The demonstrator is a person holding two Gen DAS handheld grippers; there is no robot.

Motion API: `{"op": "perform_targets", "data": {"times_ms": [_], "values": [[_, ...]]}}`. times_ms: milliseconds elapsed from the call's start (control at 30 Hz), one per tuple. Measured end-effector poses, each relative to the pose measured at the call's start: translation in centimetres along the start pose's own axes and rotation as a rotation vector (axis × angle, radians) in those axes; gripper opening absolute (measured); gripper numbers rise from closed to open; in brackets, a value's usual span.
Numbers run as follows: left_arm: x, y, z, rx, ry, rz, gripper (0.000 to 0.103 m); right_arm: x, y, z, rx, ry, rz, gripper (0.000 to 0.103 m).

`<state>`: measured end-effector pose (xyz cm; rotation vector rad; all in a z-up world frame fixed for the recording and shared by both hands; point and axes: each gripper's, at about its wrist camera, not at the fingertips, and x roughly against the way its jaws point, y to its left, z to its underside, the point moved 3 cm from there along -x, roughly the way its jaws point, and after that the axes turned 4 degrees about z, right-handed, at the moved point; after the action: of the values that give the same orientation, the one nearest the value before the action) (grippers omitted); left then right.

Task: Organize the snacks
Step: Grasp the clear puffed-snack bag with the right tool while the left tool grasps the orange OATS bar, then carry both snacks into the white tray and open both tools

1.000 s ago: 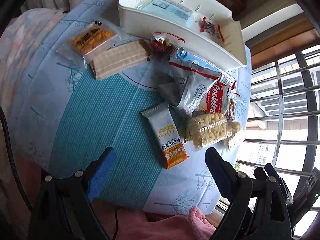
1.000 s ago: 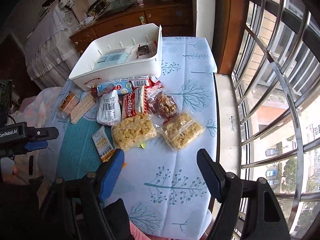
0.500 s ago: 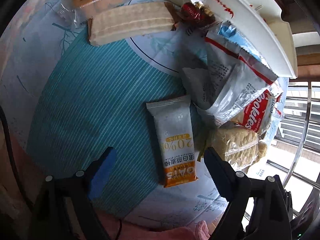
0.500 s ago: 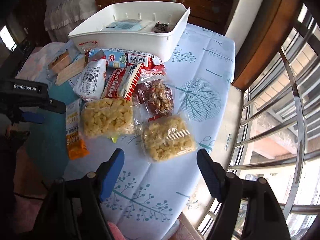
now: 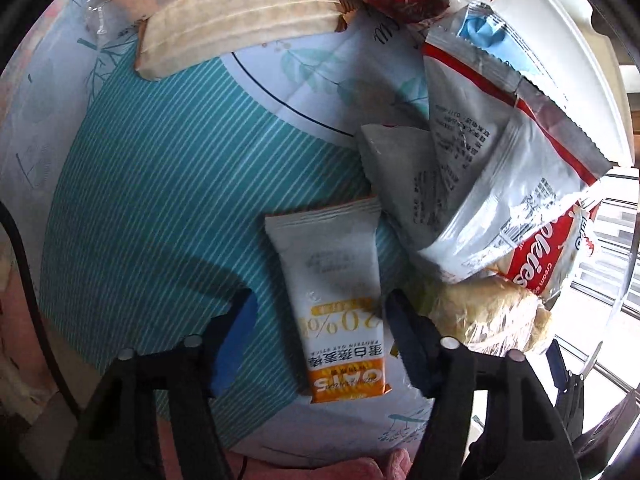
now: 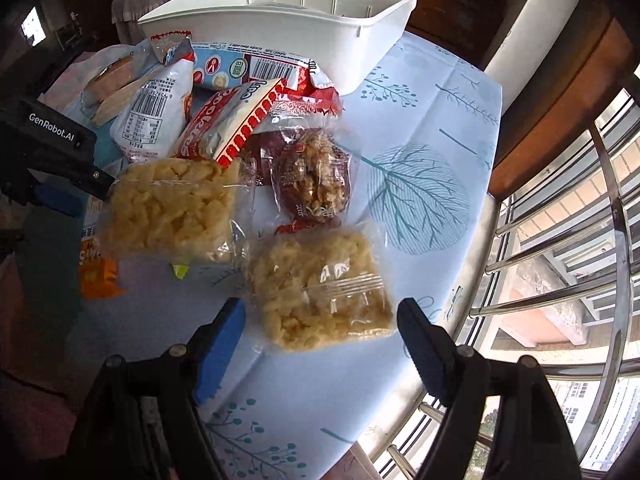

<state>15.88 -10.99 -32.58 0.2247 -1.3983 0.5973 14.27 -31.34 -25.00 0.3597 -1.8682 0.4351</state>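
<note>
Tree-print tablecloth [image 6: 420,92] under snacks; barred window [image 6: 560,240] beside.

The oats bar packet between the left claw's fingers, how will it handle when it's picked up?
The oats bar packet lies flat and keeps a straight shape, so probably fairly stiff and light. Its glossy wrapper may slip in the open left claw. Its crimped ends probably flex.

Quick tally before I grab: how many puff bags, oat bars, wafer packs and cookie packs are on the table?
Puff bags: 2
Oat bars: 1
Wafer packs: 1
Cookie packs: 1
Total: 5
</note>
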Motion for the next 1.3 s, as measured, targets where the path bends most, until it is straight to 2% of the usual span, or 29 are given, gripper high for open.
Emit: {"op": "perform_targets", "data": {"times_ms": [33,200,300,433,733,867,1067,1300], "values": [[-0.1,-0.2,0.1,-0.001,0.003,-0.003,0.057,-0.2,0.1,-0.1,0.007,-0.002,-0.005,0.082],[-0.4,-1.6,-0.6,-0.003,0.007,-0.042,0.052,-1.1,0.3,-0.5,0.025,-0.008,-0.027,0.086],[-0.3,-2.3,-1.3,0.007,0.006,-0.074,0.040,-1.5,0.4,-0.5,0.029,-0.013,-0.021,0.087],[-0.1,-2.0,-1.5,0.018,0.006,-0.054,0.038,-2.6,0.3,-0.4,0.020,0.009,-0.010,0.086],[0.2,-1.1,-0.7,0.026,0.016,-0.036,0.037,-2.4,0.0,-0.5,0.007,-0.001,-0.010,0.074],[1.6,-0.3,0.0,0.010,-0.001,-0.030,0.037,-2.0,-0.1,-0.2,-0.015,0.011,-0.020,0.073],[3.5,-1.4,1.2,-0.025,-0.026,-0.002,0.037,-0.7,-0.7,0.5,-0.067,0.012,-0.002,0.072],[9.2,-3.2,1.0,-0.132,-0.099,0.022,0.037,2.2,-1.4,0.3,-0.136,-0.031,0.031,0.072]]}}
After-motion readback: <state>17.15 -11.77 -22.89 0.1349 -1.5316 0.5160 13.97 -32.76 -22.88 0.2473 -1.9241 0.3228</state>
